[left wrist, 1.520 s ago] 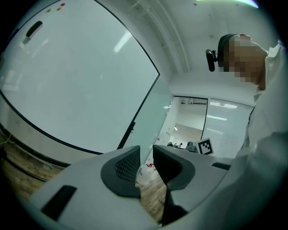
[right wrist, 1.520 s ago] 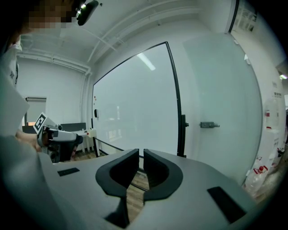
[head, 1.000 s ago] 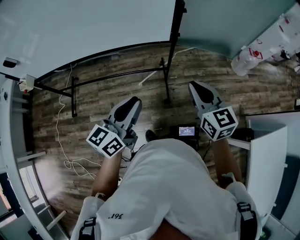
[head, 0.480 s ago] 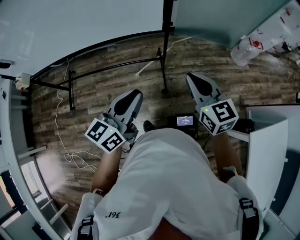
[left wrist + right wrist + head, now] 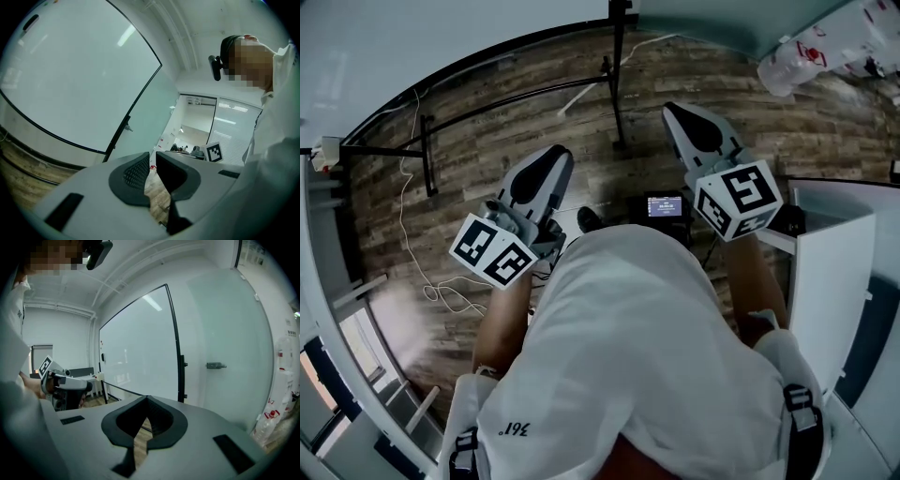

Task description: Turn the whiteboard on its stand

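Whiteboard (image 5: 441,37) and stand (image 5: 615,84) slip up-frame. The left gripper (image 5: 542,164) drifts left, jaws a narrow empty slit. The right gripper (image 5: 686,120) has its jaws pinched together on nothing. Neither grips the board right now.

Glossy whiteboard (image 5: 441,37), metal stand (image 5: 616,89), wooden floor (image 5: 825,122)

left gripper (image 5: 546,161) shifted left, whiteboard stand (image 5: 616,84) higher and leftward in head view

We log a wood-plank floor (image 5: 469,169) across the middle of the head view, a pale wall (image 5: 722,28) at upper right, a white cabinet (image 5: 830,281) at the right edge, and a window (image 5: 352,352) at lower left. A bright patch (image 5: 398,323) lies on the floor beside it.
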`<state>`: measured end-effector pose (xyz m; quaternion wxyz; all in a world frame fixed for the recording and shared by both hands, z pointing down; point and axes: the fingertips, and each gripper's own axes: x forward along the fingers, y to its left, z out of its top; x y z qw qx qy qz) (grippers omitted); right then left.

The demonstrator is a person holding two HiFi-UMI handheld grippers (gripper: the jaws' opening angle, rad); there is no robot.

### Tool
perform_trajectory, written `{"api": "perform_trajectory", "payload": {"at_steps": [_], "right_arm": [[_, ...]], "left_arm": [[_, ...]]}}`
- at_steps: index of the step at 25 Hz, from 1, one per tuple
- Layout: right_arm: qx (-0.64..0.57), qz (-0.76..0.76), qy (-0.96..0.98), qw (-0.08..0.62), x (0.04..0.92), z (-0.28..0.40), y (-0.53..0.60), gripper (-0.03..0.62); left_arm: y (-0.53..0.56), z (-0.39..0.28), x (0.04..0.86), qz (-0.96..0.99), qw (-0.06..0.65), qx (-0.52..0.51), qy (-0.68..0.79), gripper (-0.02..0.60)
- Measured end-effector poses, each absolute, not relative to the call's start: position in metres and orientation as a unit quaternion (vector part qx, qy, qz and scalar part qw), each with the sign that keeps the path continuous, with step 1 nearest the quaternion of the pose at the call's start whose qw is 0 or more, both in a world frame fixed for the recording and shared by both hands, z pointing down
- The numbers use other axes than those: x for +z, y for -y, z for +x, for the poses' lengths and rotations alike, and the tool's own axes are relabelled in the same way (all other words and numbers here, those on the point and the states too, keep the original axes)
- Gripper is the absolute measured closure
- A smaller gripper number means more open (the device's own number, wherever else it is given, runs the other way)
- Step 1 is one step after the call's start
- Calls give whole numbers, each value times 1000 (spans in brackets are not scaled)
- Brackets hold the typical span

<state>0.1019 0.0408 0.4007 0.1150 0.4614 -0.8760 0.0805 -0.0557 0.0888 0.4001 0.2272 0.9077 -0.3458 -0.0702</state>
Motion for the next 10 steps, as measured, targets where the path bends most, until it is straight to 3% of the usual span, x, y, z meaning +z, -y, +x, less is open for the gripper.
{"api": "perform_trajectory", "payload": {"at_steps": [10], "right_arm": [[83,461,875,120,407,107,-36,569]], "left_arm": [[-83,-49,404,909,229,-66,341,531]]}}
